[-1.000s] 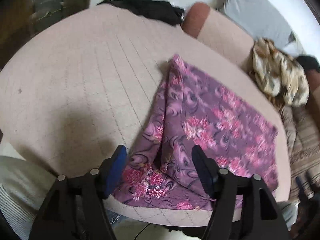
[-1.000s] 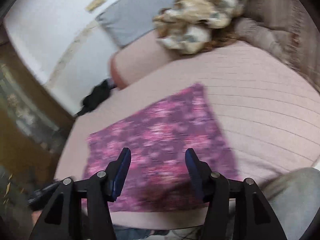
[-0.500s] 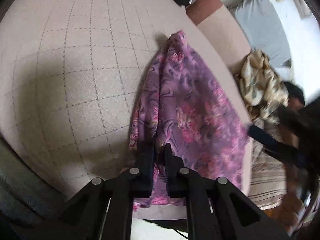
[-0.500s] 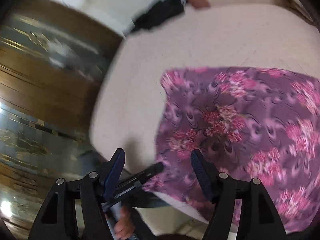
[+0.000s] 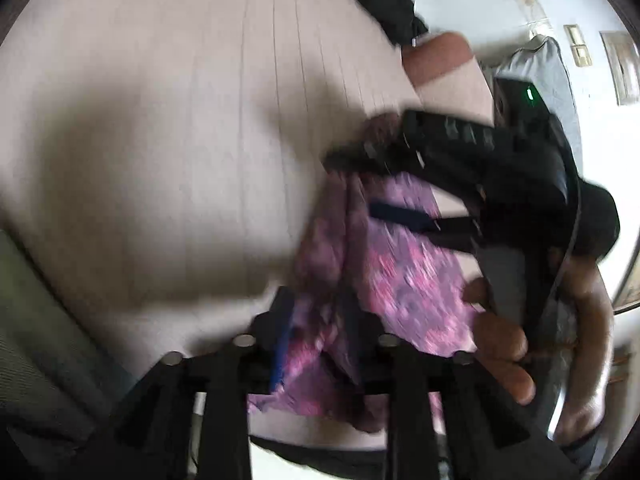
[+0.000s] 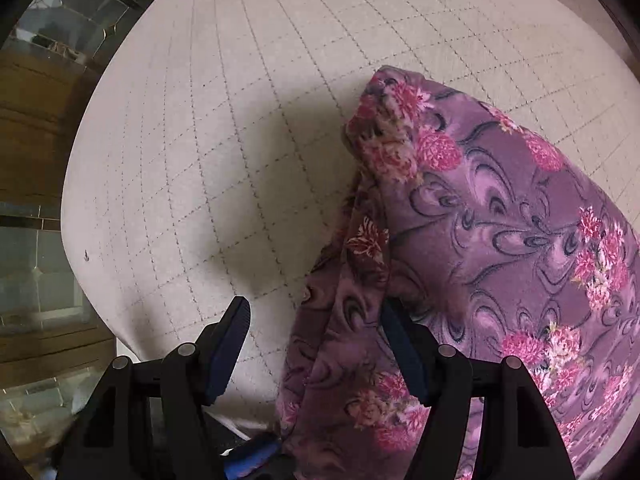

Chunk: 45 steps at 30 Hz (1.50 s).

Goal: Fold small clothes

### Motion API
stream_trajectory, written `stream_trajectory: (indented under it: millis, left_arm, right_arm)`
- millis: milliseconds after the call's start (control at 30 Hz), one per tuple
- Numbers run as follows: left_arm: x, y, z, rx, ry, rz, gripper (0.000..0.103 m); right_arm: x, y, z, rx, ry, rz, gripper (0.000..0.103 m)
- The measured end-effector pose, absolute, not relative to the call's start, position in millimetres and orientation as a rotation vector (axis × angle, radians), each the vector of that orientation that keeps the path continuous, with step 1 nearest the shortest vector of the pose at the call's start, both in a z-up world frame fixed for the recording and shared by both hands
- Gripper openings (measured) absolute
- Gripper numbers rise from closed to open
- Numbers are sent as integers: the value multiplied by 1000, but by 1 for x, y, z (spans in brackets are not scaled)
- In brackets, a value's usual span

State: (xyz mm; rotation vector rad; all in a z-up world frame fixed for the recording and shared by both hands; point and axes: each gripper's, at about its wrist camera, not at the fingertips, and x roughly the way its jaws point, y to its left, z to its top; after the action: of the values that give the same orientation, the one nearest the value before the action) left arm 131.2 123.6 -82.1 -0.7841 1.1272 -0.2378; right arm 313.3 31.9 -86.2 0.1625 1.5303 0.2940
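A purple floral cloth [image 6: 500,240] lies on the beige quilted bed [image 6: 240,120], its left edge bunched into a raised fold. My left gripper [image 5: 316,332] has its jaws partly apart with the cloth's near edge [image 5: 312,344] between them; the view is blurred. My right gripper [image 6: 316,344] is open, straddling the bunched left edge of the cloth without closing on it. In the left wrist view the right gripper [image 5: 384,184] and the hand holding it hover over the cloth [image 5: 400,272].
A wooden and glass cabinet [image 6: 36,160] stands left of the bed. A black garment [image 5: 384,4], a reddish bolster [image 5: 444,60] and a grey pillow [image 5: 536,68] lie at the far side. The bed's near edge [image 5: 312,436] is close below my left gripper.
My left gripper was shut on the cloth's near edge half a second ago and its jaws now stand partly apart. My right gripper swung over the cloth to its bunched left edge.
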Motion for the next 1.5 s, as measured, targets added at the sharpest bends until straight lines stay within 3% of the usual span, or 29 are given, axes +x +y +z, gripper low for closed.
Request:
stream_trajectory:
  millis: [33,67,300,367,400,433,667,767,800,867,933,1200,1367,1500]
  left_arm:
    - [133,121,-79,-763,1121,-225,54]
    - [135,118,-80,-748,1128,-219,58]
    - [140,94,-89,-712,1182,-301,58]
    - [141,90,-94,-677,1203,-282,46]
    - [140,89,-93,-653,1205,-263,17]
    - [142,88,-95,-657,1217,-289,13]
    - [132,88,-64,-664,1066,-375,8]
    - [126,75,-52,-589,1038,-371,8]
    - [126,75,-53,-589,1040,-374,8]
    - [125,77,-51,-601,1034,-385,8]
    - [120,78,-43,-608,1003,-416,8]
    - [75,26,46,-443,856,-585,8]
    - [42,-80,92,-213,816,-741,8]
    - [22,-177,82,-16,847,-820,8]
  right_arm:
    - [311,31,-83,168,1520,296,73]
    - [308,28,-77,176,1511,302,73]
    - [308,-3,-75,287,1566,302,76]
    - [315,0,-83,288,1621,321,76]
    - [317,2,-86,279,1635,325,76]
    - [317,6,-89,258,1643,321,77]
    - [320,33,-95,71,1664,293,75]
    - [313,43,-91,-62,1644,266,53]
    - [311,42,-89,-104,1628,249,38]
    - [307,33,-84,-94,1605,250,26]
    - [302,19,-74,-26,1567,270,19]
    - [236,-98,13,490,1198,477,17]
    - [158,-218,47,770,925,532,16]
    - [103,-310,44,916,787,498,16]
